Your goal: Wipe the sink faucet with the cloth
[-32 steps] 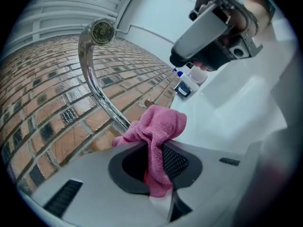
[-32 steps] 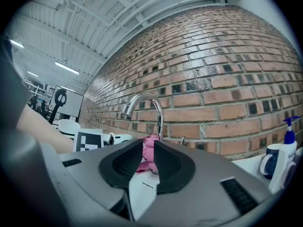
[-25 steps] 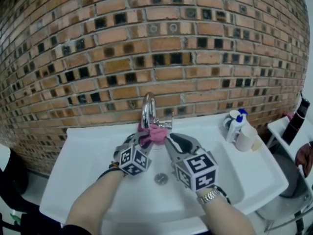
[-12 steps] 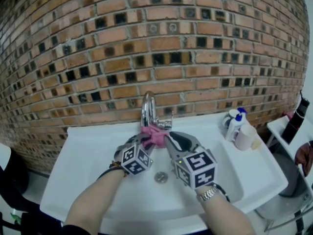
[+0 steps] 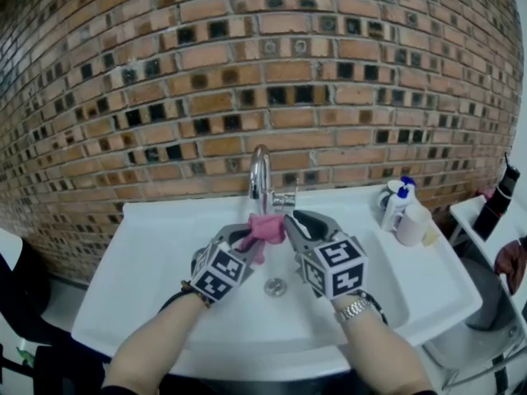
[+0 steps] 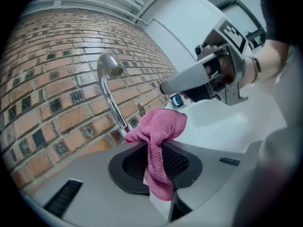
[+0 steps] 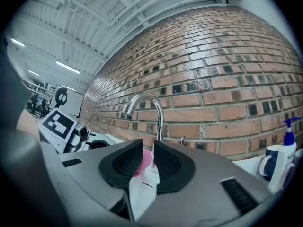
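Observation:
A chrome gooseneck faucet (image 5: 261, 178) rises at the back of the white sink (image 5: 156, 245), against the brick wall. My left gripper (image 5: 249, 239) is shut on a pink cloth (image 5: 266, 226), which bunches just in front of the faucet's base. In the left gripper view the cloth (image 6: 162, 126) hangs between the pads, a little short of the faucet (image 6: 110, 91). My right gripper (image 5: 296, 220) hovers to the right of the cloth, jaws slightly apart and empty. In the right gripper view that gripper (image 7: 148, 159) points at the faucet (image 7: 150, 109), with the cloth's pink showing behind the gap.
A blue-pump bottle (image 5: 400, 206), a mug (image 5: 387, 197) and a white cup (image 5: 412, 228) stand on the sink's right rear ledge. The drain (image 5: 275, 286) lies below the grippers. The brick wall (image 5: 272, 72) closes off the back.
My left gripper has drawn the cloth back off the faucet stem and rolled a little. The right gripper has stayed where it was. The head view has shifted slightly.

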Tool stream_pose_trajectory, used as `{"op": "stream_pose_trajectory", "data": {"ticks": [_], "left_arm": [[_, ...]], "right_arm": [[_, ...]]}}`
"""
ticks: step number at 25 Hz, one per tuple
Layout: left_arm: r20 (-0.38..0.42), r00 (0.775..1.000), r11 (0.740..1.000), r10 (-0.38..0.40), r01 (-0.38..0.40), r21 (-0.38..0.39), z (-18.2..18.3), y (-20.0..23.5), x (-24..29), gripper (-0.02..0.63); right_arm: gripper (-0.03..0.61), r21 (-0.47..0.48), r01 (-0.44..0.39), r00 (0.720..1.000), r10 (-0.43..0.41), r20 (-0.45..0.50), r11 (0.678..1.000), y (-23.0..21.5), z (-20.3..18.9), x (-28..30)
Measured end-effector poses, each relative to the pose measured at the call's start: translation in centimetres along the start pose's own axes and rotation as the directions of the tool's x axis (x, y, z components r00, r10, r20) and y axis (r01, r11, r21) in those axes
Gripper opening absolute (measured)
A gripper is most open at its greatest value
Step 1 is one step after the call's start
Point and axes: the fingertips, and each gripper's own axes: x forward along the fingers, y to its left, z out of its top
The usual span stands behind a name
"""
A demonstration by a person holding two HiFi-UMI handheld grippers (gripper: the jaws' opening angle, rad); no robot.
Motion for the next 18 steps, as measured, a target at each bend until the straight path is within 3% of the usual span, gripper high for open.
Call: {"op": "stream_pose_trajectory", "data": {"ticks": [5,9,15,18], "left_arm": [[0.026,1.0,0.983,0.01,-0.005,-0.181,1.1,-0.2,-3.3,0.064],[0.038,0.999,0.955,-0.025,0.035,-0.293,1.4,-1.4,-4.8,0.066],[0.083,0.996,0.941,0.02,0.009,-0.338,1.5,-1.6,-5.9,0.066],[0.125,0.991,0.951,0.042,-0.002,-0.309,1.7,-1.3,-6.2,0.066]], "right_arm": [[0.086,-0.033,-0.013,1.0,0.013,0.001,0.999,0.6,-0.3,0.0],[0.083,-0.051,-0.009,1.0,0.009,0.0,0.999,0.5,-0.7,0.2],[0.073,-0.063,0.004,1.0,-0.004,-0.006,0.998,0.2,-1.3,0.1],[0.055,-0.064,0.004,1.0,-0.004,-0.002,0.998,0.4,-1.0,-0.2]]}}
